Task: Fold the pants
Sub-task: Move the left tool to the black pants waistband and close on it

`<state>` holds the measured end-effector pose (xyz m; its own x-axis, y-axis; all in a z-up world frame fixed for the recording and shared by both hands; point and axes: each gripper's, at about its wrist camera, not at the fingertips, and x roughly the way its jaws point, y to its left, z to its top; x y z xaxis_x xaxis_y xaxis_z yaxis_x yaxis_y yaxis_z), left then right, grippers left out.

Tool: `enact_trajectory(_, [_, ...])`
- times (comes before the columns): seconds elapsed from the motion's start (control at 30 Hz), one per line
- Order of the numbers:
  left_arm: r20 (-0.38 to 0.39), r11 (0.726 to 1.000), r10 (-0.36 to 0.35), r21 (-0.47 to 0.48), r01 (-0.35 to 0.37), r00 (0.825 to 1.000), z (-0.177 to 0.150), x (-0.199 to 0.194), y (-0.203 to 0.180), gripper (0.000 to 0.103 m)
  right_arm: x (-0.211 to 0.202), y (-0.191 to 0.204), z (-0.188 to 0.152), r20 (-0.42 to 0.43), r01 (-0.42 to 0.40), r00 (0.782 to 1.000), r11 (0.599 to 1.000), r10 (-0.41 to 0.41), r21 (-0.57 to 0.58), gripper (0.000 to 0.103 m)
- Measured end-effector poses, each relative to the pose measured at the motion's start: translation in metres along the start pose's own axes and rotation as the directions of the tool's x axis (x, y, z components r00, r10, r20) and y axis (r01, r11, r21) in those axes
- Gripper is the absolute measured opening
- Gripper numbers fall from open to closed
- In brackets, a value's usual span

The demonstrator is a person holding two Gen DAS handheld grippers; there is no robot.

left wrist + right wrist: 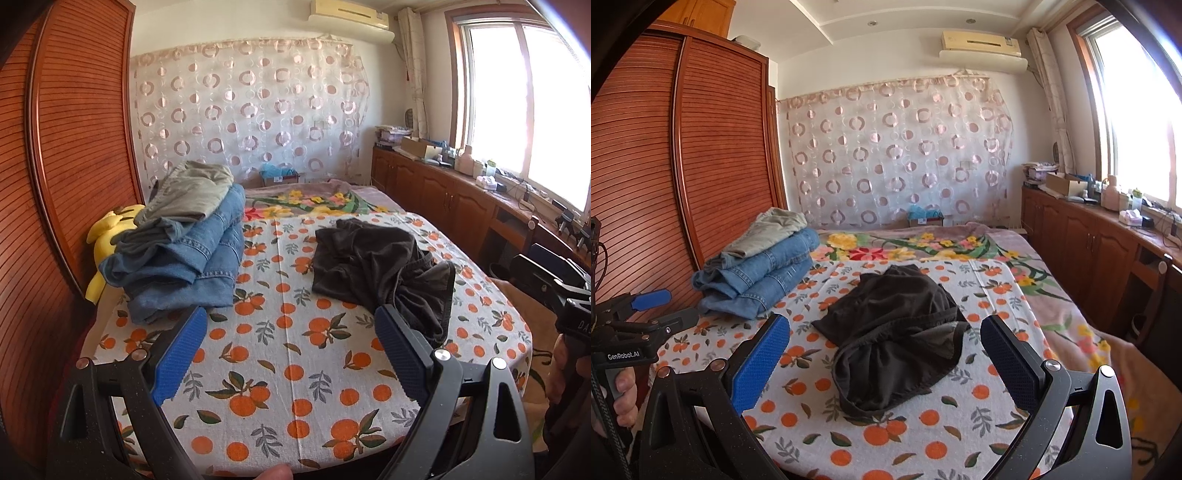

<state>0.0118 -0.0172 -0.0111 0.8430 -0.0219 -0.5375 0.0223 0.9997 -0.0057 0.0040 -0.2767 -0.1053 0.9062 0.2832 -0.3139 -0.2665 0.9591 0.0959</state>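
Both grippers hovered above the near end of a bed, neither touching cloth. The left gripper (290, 319) had its jaws spread wide and empty, blue pads (181, 356) facing inward over the orange-print sheet (288, 369). The right gripper (884, 325) was likewise wide apart and empty; in its own view the pants (894, 332) lay directly ahead, framed between its two fingers but clear of both.

The pants, dark and crumpled in a loose unfolded heap, rested on the sheet near the middle of the bed. In the left wrist view they (380, 266) sat ahead and to the right, their nearest bunched edge just behind the tip of the right-hand finger.

A stack of folded clothes (184, 240) stood at the left side of the bed: blue denim items below, a grey-green garment on top. A yellow plush toy (107, 236) was wedged between this stack and the slatted wooden wardrobe (66, 147). Beyond the sheet lay a floral blanket (923, 247), and behind it a sheer curtain (897, 155) with ring patterns covered the wall.

The left gripper also appeared at the left edge of the right wrist view (639, 306), with a person's hand (624, 395) on its handle.
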Motion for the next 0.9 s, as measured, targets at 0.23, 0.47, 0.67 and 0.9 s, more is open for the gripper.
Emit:
enact_trajectory(0.23, [-0.069,0.998,-0.06,0.02,0.061,0.996,-0.019,0.033,-0.003,0.093,0.013,-0.018,-0.012,-0.084,0.007,0.996,1.0,-0.006,0.014,0.086])
enact_trajectory(0.47, [-0.138,0.991,-0.117,0.041,0.124,0.984,-0.029,0.064,-0.011,0.092,0.023,-0.028,-0.018,-0.178,0.009,0.984,1.0,-0.006,0.017,0.06])
enact_trajectory(0.67, [-0.175,0.979,-0.182,0.055,0.194,0.968,-0.022,0.096,-0.023,0.09,0.018,-0.038,-0.017,-0.204,0.02,0.979,1.0,-0.015,0.022,0.058])
enact_trajectory(0.9, [-0.194,0.958,-0.235,0.122,0.261,0.952,-0.001,0.122,-0.053,0.073,0.024,-0.046,-0.021,-0.206,0.035,0.978,0.999,-0.029,0.024,0.058])
